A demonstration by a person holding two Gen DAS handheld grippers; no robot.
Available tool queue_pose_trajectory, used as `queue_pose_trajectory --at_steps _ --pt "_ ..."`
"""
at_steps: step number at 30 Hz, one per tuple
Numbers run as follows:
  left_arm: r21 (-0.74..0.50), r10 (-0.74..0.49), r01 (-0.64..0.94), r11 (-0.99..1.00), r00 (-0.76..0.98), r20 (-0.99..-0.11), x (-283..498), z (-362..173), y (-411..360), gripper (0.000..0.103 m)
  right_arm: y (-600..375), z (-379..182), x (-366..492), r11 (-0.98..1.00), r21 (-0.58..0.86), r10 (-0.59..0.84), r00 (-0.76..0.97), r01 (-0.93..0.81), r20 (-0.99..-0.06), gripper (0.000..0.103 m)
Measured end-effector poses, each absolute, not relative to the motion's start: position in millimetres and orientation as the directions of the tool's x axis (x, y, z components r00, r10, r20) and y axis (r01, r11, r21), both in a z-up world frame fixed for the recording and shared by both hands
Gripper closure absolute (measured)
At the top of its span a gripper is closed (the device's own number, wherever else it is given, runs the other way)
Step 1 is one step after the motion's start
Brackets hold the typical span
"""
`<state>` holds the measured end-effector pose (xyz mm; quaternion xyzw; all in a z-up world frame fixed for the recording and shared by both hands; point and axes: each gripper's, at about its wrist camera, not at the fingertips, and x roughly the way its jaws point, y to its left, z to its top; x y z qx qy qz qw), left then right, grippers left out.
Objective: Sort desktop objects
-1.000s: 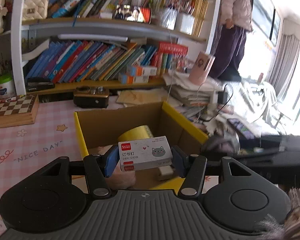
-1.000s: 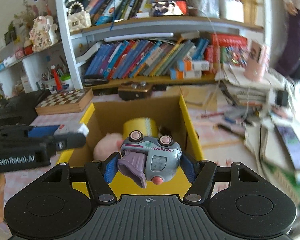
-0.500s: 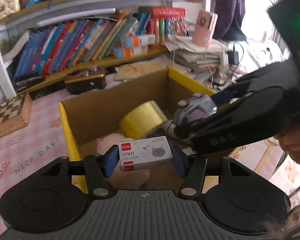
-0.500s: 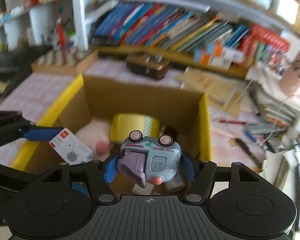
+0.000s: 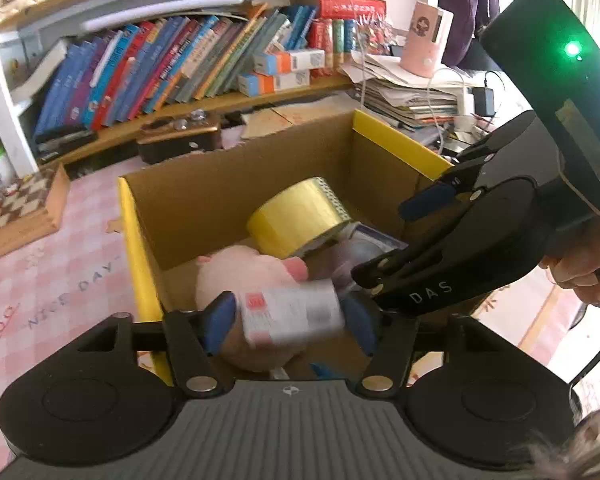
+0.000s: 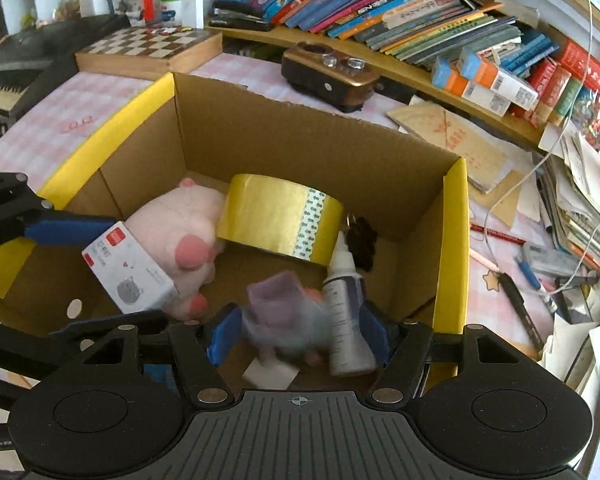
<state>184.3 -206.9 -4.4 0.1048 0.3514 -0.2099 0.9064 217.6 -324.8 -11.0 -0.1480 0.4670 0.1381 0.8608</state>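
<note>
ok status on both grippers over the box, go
Left gripper opening, small white staple box slipping out. Right gripper open, blurred grey-purple toy truck dropping. Both over yellow-rimmed cardboard box. Nothing blocking.

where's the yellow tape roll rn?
The yellow tape roll lies inside the cardboard box near its back wall, seen in both wrist views, between the pink plush toy on its left and the white bottle on its right.

We see a brown cardboard box (image 6: 320, 140) with yellow-edged flaps, holding a yellow tape roll (image 6: 278, 220) with a green-patterned strip and a pale pink plush pig (image 6: 176, 236). The staple box (image 6: 130, 270) is white with a red corner and a grey cat face. The tablecloth (image 5: 40, 280) is pink-and-white check, and the chessboard (image 6: 148, 46) is brown-and-cream squares.
</note>
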Motion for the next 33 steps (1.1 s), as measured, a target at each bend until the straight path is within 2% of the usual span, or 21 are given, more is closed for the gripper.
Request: queue_pose_trajectory --at_steps 2,3,6,8,13,18,23,30,33 --pt "0.06 -0.301 0.45 0.891 0.686 -0.663 180.8 -2.7 -206.0 0.034 -326.1 -10.0 217.3 0.92 -0.115 0.11 0.529 -0.374 -0.841 0.033" --pt "0.069 -0.295 0.444 0.893 0.695 -0.656 179.0 -0.7 -205.3 0.029 -327.9 -8.6 217.6 0.925 -0.105 0.117 0.534 -0.366 -0.837 0.028" --pt "0.062 -0.297 0.423 0.904 0.726 -0.62 169.7 7.8 -198.9 0.018 -337.8 0.2 213.0 0.942 -0.06 0.143 0.558 -0.33 -0.817 0.021" --pt "0.043 -0.313 0.415 0.909 0.745 -0.589 162.9 15.5 -193.6 0.015 -344.4 7.7 207.3 0.953 -0.029 0.161 0.58 -0.303 -0.799 0.02" --pt "0.029 -0.267 0.327 0.945 0.815 -0.514 136.3 33.6 -178.0 0.0 -359.3 26.2 176.5 0.967 0.098 0.231 0.655 -0.234 -0.719 0.02" --pt "-0.027 -0.177 0.189 0.982 0.854 -0.49 109.8 44.4 -152.1 0.0 -359.7 35.9 141.7 0.97 0.156 0.241 0.734 -0.184 -0.635 0.019" --pt "-0.017 -0.047 0.044 0.999 0.879 -0.475 78.7 47.6 -125.3 0.0 -351.6 38.4 106.6 0.978 0.164 0.202 0.797 -0.13 -0.57 0.014" --pt "-0.002 0.028 -0.033 0.999 0.876 -0.482 35.5 38.6 -91.1 0.0 -324.5 35.8 54.7 0.988 0.137 0.135 0.855 -0.076 -0.5 0.01" --pt "-0.002 0.044 -0.051 0.999 0.87 -0.49 20.2 35.2 -80.8 0.0 -311.8 34.8 34.5 0.991 0.124 0.098 0.861 -0.041 -0.5 0.01"
